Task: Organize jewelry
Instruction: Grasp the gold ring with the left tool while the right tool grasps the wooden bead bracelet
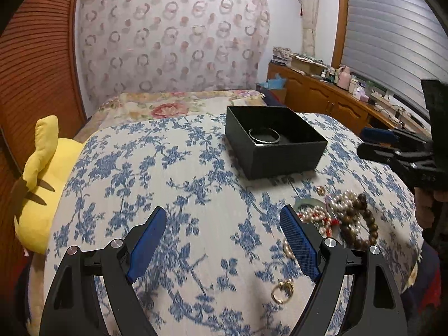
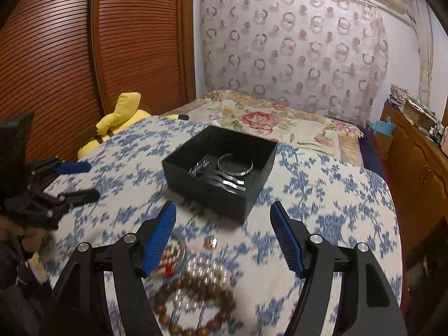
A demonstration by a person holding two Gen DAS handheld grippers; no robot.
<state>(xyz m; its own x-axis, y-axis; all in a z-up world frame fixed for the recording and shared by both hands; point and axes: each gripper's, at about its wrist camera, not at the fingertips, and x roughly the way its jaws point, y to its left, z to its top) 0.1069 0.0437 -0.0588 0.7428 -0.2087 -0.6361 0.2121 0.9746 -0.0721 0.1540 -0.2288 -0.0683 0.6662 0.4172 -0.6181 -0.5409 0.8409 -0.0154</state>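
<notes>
Plush toy: a yellow plush toy (image 1: pixel 42 184) lies off the bed's left edge, at about 9 o'clock from the left tool; no part in the task.

Left tool: the left tool (image 1: pixel 222 240) hangs over bare blue-flowered bedspread (image 1: pixel 140 173), its blue pads spread wide and released, nothing between them.

Gold ring: a small gold ring (image 1: pixel 282 291) lies on the bedspread just under the left tool's right finger, at roughly 4 o'clock from its centre, apart from the main heap.

Black box: the open black box (image 1: pixel 275 142) stands at about 1 o'clock from the left tool and at 12 o'clock from the right tool; a silver bangle (image 2: pixel 235 165) and flat metal clips (image 2: pixel 229 183) already lie inside.

Jewelry pile: pearl strands (image 1: pixel 340 200) and a brown wooden bead bracelet (image 2: pixel 193 305) lie tangled together on the bedspread, at 2 to 3 o'clock from the left tool, near the bed's right side.

Right tool: the right tool (image 2: pixel 224 235) hovers with fingers wide apart and empty; the pile sits right below and between them, toward 6 to 7 o'clock, blurred.

Key relation: the right tool looks nearer to the pile. The wooden bracelet is a flat loop with no clear long axis, so my guess is a pinch across one side of the loop suits best, then a carry forward to the box.
</notes>
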